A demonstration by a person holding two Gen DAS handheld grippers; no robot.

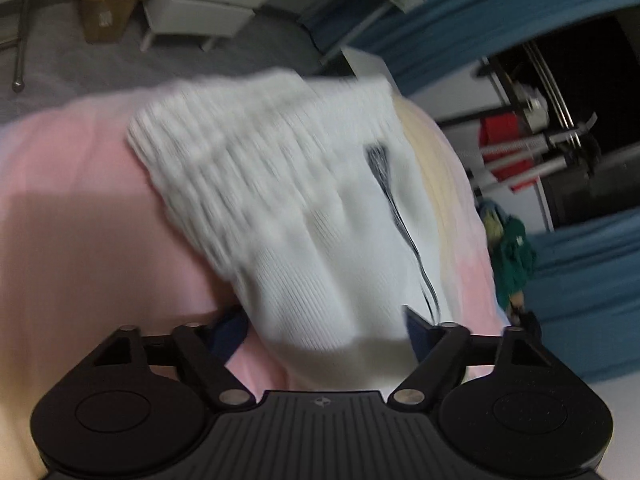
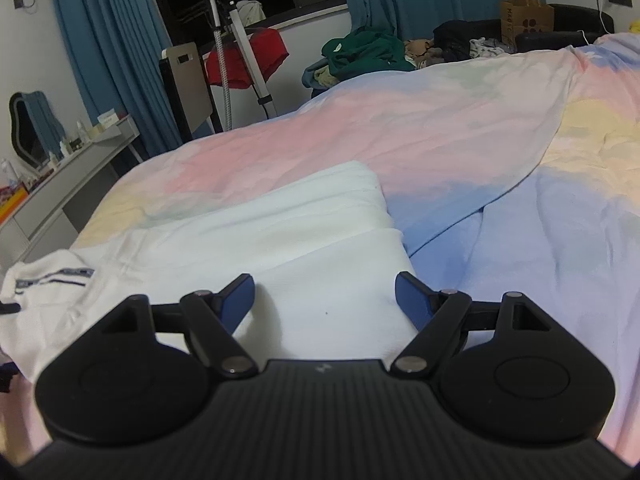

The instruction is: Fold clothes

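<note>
— Left wrist view first: what's around, going left to right?

— Far left, a cardboard box (image 1: 108, 4) on the grey floor, then a white drawer unit (image 1: 208, 4). Blue curtains (image 1: 460, 12) hang at the far right, with a green garment (image 1: 514, 248) below them beside the bed (image 1: 80, 220).

— And the left gripper (image 1: 324, 332)?

— It's angled over the pink bedcover. A white ribbed garment (image 1: 288, 208), blurred, with a dark stripe, rises from between its fingers (image 1: 418, 328) and fills the middle of the view. The fingers are spread about as wide as the cloth bunched between them and appear to hold it, though the contact is hidden.

— Right wrist view?

— Far left, a grey tabletop (image 2: 76, 168) with small bottles and a mirror, then a red cloth (image 2: 248, 58) on a stand, a pile of clothes (image 2: 364, 54), and a paper bag (image 2: 526, 18) far right.

— The right gripper (image 2: 325, 300)?

— Low and level over the bed's pastel cover (image 2: 440, 120), fingers (image 2: 240, 296) wide apart and empty. A white garment (image 2: 300, 232) lies flat beneath and ahead of them, its striped collar (image 2: 52, 276) at near left.
</note>
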